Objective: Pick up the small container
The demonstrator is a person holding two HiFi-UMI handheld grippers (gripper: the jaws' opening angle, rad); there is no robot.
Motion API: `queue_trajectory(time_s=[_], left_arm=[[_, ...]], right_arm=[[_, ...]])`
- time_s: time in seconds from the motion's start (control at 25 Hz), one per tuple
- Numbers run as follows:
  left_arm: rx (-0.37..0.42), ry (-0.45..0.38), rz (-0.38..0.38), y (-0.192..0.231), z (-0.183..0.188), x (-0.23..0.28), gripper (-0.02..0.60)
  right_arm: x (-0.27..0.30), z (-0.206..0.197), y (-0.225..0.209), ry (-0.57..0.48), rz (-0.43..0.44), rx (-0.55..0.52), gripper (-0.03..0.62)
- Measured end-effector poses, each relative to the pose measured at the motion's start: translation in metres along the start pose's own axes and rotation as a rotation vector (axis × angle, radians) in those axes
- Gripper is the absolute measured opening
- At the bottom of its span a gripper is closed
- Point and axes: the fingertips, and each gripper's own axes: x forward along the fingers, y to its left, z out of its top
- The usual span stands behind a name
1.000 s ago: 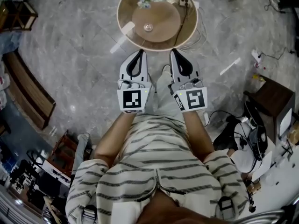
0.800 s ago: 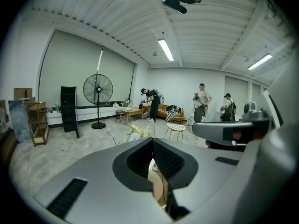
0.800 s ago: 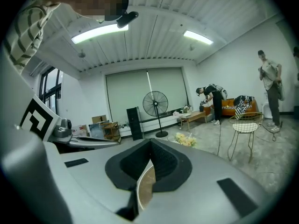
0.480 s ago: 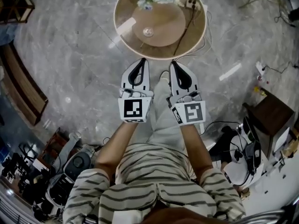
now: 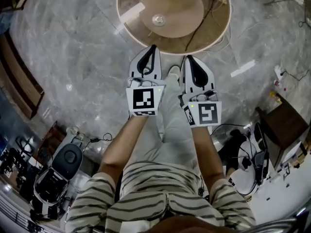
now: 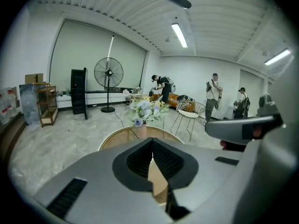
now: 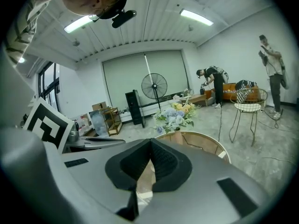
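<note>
A small clear container point(image 5: 158, 19) stands on the raised inner disc of the round wooden table point(image 5: 214, 30) at the top of the head view. My left gripper point(image 5: 153, 48) and right gripper point(image 5: 187, 58) are held side by side, pointing at the table's near rim. Both are shut with nothing between the jaws. In the left gripper view my left gripper point(image 6: 152, 140) aims at the table point(image 6: 117, 141) and a vase of flowers point(image 6: 142, 113). The right gripper point(image 7: 150, 141) faces the same flowers point(image 7: 175, 115). The container does not show in either gripper view.
A cable point(image 5: 206, 13) runs across the table top. A dark wooden bench point(image 5: 19, 79) lies at the left, a dark side table point(image 5: 284, 125) and cables at the right. A standing fan point(image 6: 108, 73), a wire chair point(image 6: 189, 113) and several people point(image 6: 214, 94) stand beyond the table.
The person has stepped toward the table: it has slid up and grown in the head view. Both grippers stay shut and side by side.
</note>
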Motion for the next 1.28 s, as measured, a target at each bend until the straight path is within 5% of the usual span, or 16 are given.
queue_trajectory(time_s=[0.68,1.28], left_arm=[[0.011,0.088,0.053,0.034,-0.093,0.086,0.006],[0.054,0.163,0.053,0.045,-0.144,0.146,0.204]], right_arm=[[0.046,-0.068,-0.042,0.029,-0.015,0.033,0.008],[0.069,-0.103,-0.058,0.055,-0.019,0.074,0.008]])
